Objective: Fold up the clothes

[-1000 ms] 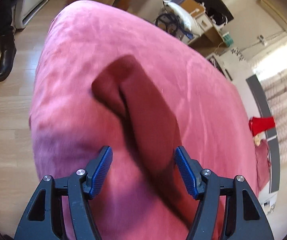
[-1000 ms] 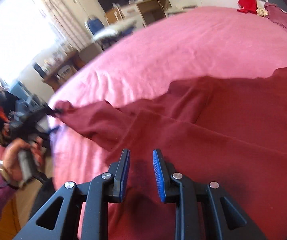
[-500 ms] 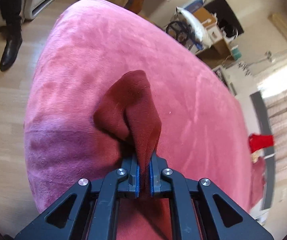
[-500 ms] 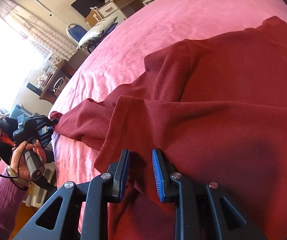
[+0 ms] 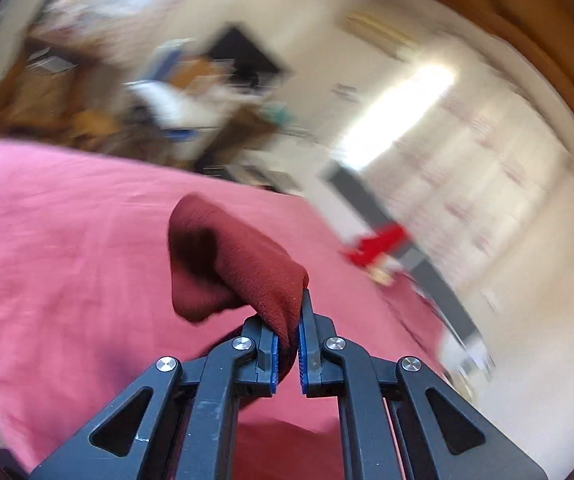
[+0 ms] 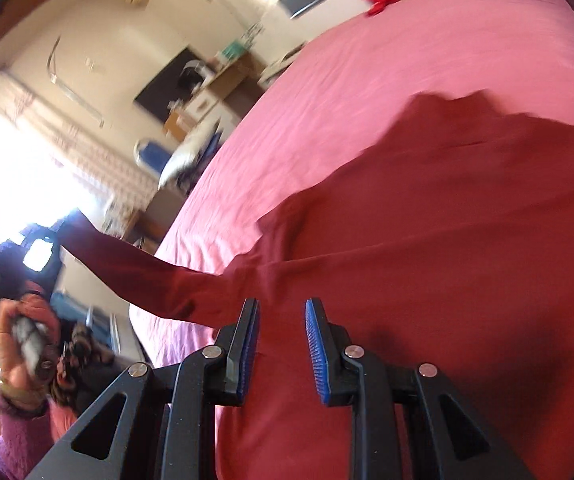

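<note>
We see the left gripper (image 5: 287, 344) clenched on the sleeve (image 5: 231, 264) of the maroon garment (image 6: 427, 240), raised above the pink bedspread (image 6: 407, 52), while the right gripper (image 6: 281, 344) stands released over the garment's body.

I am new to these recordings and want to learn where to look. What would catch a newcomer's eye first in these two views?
First, the dark red garment spread on the pink bed cover. Its sleeve stretches off to the left, up to the left hand-held gripper, which in its own view is shut on the bunched sleeve end. The right hand-held gripper hangs over the garment's body with jaws apart, with nothing seen gripped between them.
</note>
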Demonstrator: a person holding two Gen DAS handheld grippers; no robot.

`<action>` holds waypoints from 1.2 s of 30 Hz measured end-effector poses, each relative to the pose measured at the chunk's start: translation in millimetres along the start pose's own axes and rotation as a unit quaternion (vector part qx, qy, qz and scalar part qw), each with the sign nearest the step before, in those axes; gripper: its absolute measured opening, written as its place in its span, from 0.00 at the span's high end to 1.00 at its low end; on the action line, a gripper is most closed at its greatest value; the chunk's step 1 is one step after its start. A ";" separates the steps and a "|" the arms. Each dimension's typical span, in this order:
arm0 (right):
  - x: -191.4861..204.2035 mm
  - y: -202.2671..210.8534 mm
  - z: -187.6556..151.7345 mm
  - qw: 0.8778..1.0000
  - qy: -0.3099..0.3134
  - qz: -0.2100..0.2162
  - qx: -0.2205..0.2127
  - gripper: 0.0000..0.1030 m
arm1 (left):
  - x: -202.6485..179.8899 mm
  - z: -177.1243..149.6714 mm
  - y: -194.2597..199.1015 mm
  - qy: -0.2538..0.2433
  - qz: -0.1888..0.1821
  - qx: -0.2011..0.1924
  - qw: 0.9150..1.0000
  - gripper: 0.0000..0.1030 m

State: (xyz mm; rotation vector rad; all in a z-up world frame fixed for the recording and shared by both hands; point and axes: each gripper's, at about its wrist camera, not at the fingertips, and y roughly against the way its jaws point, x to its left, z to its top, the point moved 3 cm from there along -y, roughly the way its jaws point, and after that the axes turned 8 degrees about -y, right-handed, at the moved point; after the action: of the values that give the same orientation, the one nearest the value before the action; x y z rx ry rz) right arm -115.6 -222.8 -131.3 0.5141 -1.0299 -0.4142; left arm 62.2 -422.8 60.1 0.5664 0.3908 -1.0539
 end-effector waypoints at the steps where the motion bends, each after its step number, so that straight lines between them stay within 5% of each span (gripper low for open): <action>1: -11.8 15.9 -0.3 1.000 -0.011 -0.006 -0.015 0.77 | -37.3 -15.7 -5.0 -0.028 -0.027 0.011 0.999 0.93; 6: -73.2 85.7 -9.2 0.993 -0.079 -0.039 -0.072 0.75 | -193.8 -124.0 -36.8 -0.136 -0.135 0.104 0.976 0.85; 8: -97.2 107.6 -18.9 0.989 -0.110 -0.051 -0.086 0.75 | -237.3 -190.9 -55.6 -0.220 -0.152 0.180 0.947 0.77; 10: -117.5 124.9 -29.1 0.985 -0.137 -0.059 -0.091 0.75 | -268.7 -259.0 -69.7 -0.308 -0.155 0.254 0.904 0.77; 12: -133.6 137.0 -40.7 0.981 -0.156 -0.071 -0.088 0.75 | -267.4 -293.1 -65.4 -0.348 -0.142 0.285 0.882 0.77; 14: -143.8 143.2 -51.6 0.980 -0.167 -0.078 -0.080 0.75 | -244.1 -302.0 -49.7 -0.355 -0.138 0.289 0.879 0.74; 17: -152.8 144.1 -64.4 0.979 -0.176 -0.081 -0.067 0.75 | -197.0 -298.3 -24.5 -0.370 -0.108 0.269 0.883 0.49; 21: -140.4 124.3 -64.9 0.983 -0.166 -0.070 -0.045 0.75 | -115.3 -278.4 -12.8 -0.404 -0.034 0.226 0.886 0.47; 24: -111.5 98.7 -54.9 0.990 -0.126 -0.060 -0.027 0.75 | -52.2 -277.0 -27.4 -0.418 0.037 0.258 0.870 0.47; 26: -91.4 83.1 -48.6 0.993 -0.099 -0.055 -0.016 0.75 | -23.9 -271.6 -33.9 -0.409 0.072 0.263 0.871 0.47; 30: -54.8 47.7 -44.3 0.997 -0.052 -0.047 0.012 0.75 | 11.4 -252.0 -31.0 -0.451 0.167 0.210 0.851 0.47; 31: -46.8 36.7 -40.3 0.998 -0.044 -0.042 0.022 0.75 | 19.5 -245.6 -28.9 -0.454 0.194 0.195 0.848 0.40; 33: -22.4 12.6 -28.7 0.998 -0.014 -0.034 0.046 0.75 | 43.2 -231.9 -20.6 -0.397 0.191 0.198 0.876 0.27; 35: 3.3 -7.2 -16.5 0.997 0.032 -0.036 0.060 0.74 | 62.5 -227.9 -15.0 -0.337 0.175 0.214 0.900 0.27; 36: 20.7 -21.0 -7.6 0.995 0.067 -0.039 0.065 0.74 | 64.6 -226.9 -13.0 -0.324 0.169 0.215 0.905 0.27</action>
State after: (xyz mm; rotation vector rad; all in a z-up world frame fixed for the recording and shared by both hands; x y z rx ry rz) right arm -101.1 -249.6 -132.2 0.6913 -0.9128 -0.3779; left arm 71.7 -334.9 -159.0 0.6067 -0.5277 -0.9259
